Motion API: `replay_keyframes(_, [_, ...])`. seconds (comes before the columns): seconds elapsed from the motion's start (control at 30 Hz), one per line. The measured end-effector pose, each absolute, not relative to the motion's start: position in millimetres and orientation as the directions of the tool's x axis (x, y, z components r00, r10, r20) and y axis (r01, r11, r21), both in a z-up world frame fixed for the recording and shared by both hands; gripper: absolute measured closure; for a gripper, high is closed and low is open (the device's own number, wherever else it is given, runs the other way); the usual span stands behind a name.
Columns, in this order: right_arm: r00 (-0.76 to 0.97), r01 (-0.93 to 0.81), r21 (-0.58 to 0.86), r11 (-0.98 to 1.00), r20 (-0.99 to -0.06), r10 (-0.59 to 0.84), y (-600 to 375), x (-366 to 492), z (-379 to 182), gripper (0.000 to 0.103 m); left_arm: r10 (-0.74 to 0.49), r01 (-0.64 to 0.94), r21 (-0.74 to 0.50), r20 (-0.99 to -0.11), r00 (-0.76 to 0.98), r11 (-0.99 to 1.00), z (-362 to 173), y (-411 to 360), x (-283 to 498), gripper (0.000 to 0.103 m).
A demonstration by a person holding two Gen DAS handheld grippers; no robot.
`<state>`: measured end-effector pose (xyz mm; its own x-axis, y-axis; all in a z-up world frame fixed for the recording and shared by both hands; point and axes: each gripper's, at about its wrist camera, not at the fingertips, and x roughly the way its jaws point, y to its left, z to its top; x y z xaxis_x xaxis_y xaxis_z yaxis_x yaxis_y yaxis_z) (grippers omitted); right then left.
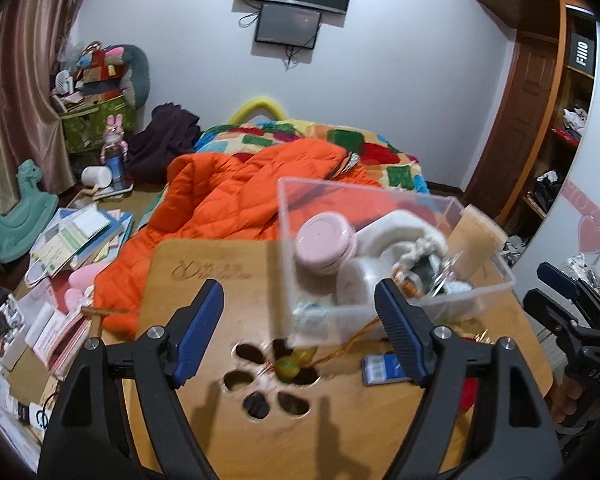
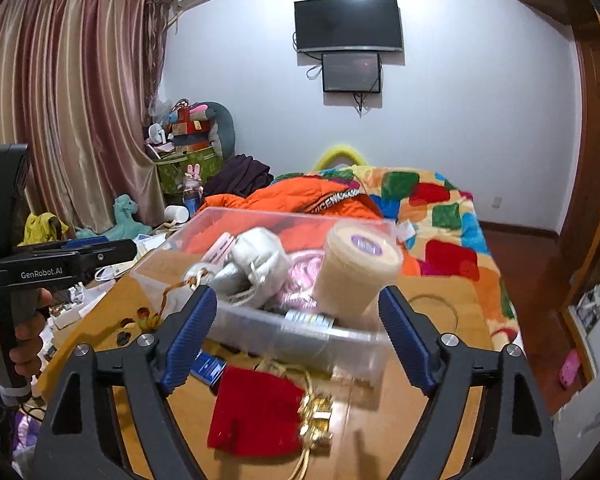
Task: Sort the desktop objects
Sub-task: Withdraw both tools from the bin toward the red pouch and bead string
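A clear plastic box (image 1: 396,240) stands on the far right part of the wooden table (image 1: 204,264), close to the bed with the orange jacket (image 1: 236,196). Inside the box lie a pink round case (image 1: 324,244), a white pouch (image 2: 256,264), a beige cylinder with a purple label (image 2: 356,268) and some small things that I cannot name. On the table near the box lie a red velvet pouch (image 2: 256,412), a golden chain piece (image 2: 316,420) touching its right side, a small blue card (image 1: 384,368), and a yellow-green ornament on a thin cord (image 1: 296,364) over the flower-shaped holes. The left gripper (image 1: 300,340) hangs above the table, jaws wide apart and holding nothing. The right gripper (image 2: 296,336) hangs above the red pouch, jaws also wide apart and holding nothing.
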<state>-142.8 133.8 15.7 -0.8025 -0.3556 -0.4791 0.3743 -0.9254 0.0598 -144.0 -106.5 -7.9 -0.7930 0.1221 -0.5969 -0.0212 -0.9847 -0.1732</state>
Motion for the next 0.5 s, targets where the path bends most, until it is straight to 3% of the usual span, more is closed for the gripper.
replay_keyframes(0.5, [-0.731,0.358,0.095,-0.929,-0.59,-0.342,142,-132,-31,0.022,0.115,-0.026,-0.135,-0.713,-0.692,-0.991,-72,-99,-136,0.025])
